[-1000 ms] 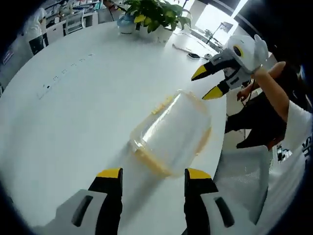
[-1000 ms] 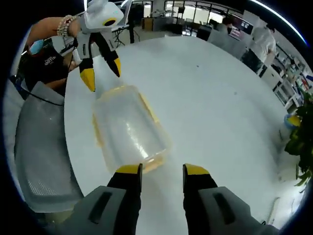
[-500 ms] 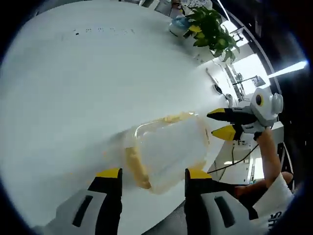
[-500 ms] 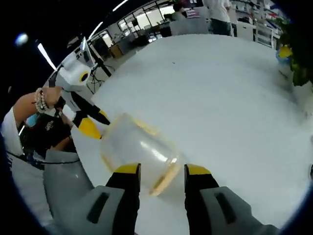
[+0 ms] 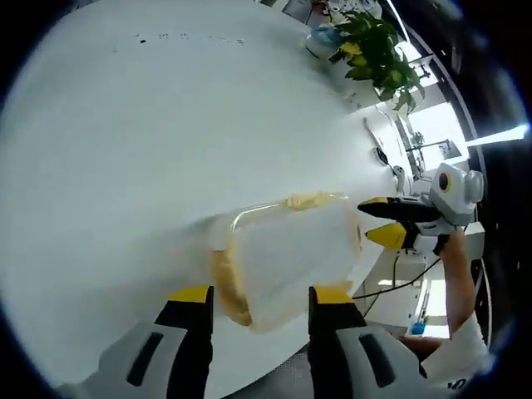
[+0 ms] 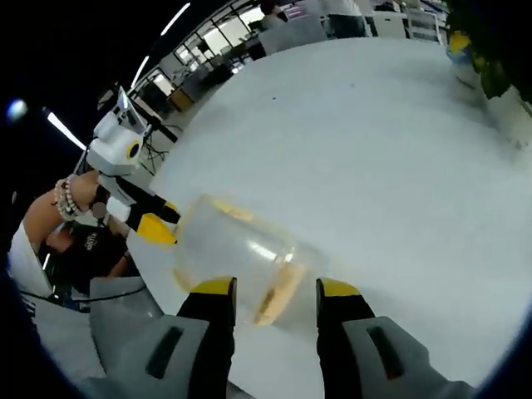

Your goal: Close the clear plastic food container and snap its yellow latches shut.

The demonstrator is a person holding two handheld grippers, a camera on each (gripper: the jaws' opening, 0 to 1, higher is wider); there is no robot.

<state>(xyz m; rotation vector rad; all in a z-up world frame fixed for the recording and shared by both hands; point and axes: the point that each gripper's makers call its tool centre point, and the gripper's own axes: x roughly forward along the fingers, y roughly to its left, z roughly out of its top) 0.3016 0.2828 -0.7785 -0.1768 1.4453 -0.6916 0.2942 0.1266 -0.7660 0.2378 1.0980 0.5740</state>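
Observation:
The clear plastic container (image 5: 291, 253) lies on the white table (image 5: 141, 141) near its edge, lid on, with yellow latches (image 5: 223, 287) along its sides. My left gripper (image 5: 262, 298) is open, its jaws standing either side of the container's near end. In the left gripper view the right gripper (image 5: 376, 221) is at the container's far end with its jaws apart. In the right gripper view the container (image 6: 237, 249) shows a yellow latch (image 6: 278, 295) between the jaws of my open right gripper (image 6: 275, 288). The left gripper (image 6: 156, 223) is at the box's far end.
A potted green plant (image 5: 374, 46) stands at the table's far side, also seen as the plant (image 6: 486, 58) at the upper right. A person's arm with a bead bracelet (image 6: 62, 195) holds the left gripper. Office desks and people (image 6: 291, 17) lie beyond the table.
Both cameras have rolled and dropped closer. Each gripper has closed in on its end of the container, the right gripper's tips now right at the far end. The container stays put.

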